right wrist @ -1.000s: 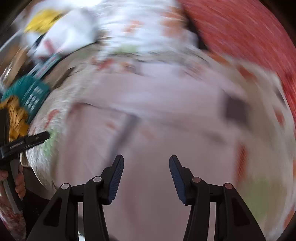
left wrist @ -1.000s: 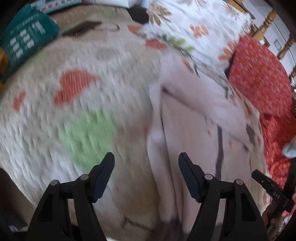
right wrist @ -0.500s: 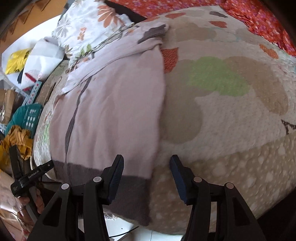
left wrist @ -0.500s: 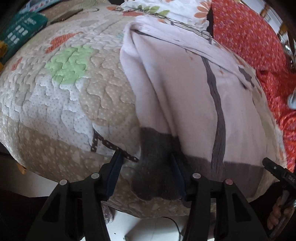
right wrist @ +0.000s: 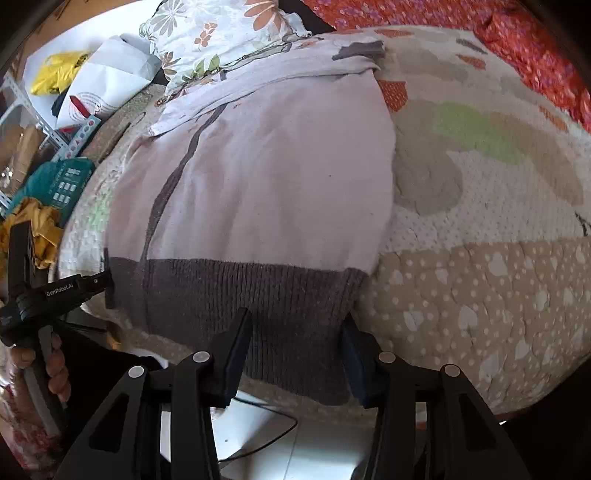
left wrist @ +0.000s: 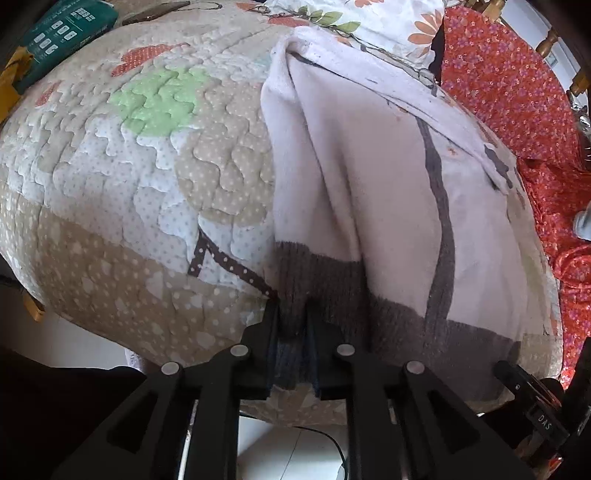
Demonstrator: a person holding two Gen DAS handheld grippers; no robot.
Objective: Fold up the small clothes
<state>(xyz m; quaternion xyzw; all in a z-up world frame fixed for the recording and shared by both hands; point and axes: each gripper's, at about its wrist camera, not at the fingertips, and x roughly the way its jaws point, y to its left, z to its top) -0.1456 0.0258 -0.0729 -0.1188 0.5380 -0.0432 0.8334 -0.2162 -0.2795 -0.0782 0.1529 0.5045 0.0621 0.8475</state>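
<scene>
A pale pink sweater (left wrist: pixel 391 177) with a grey ribbed hem and a grey stripe lies flat on the quilted bed; it also shows in the right wrist view (right wrist: pixel 273 177). My left gripper (left wrist: pixel 292 332) is shut on the hem's left corner at the bed's front edge. My right gripper (right wrist: pixel 297 332) is open, its fingers on either side of the hem's right corner (right wrist: pixel 332 295). The left gripper shows in the right wrist view (right wrist: pixel 92 286) at the hem's left end.
The patchwork quilt (left wrist: pixel 147 184) covers the bed. A floral pillow (right wrist: pixel 221 33) lies beyond the sweater. A red flowered cover (left wrist: pixel 517 92) lies to the right. A teal pack (right wrist: pixel 59 184), yellow cloth and bags sit to the left. White floor with a cable lies below.
My left gripper has shut on the hem's left corner. My right gripper has moved closer to the hem's right corner and stays open.
</scene>
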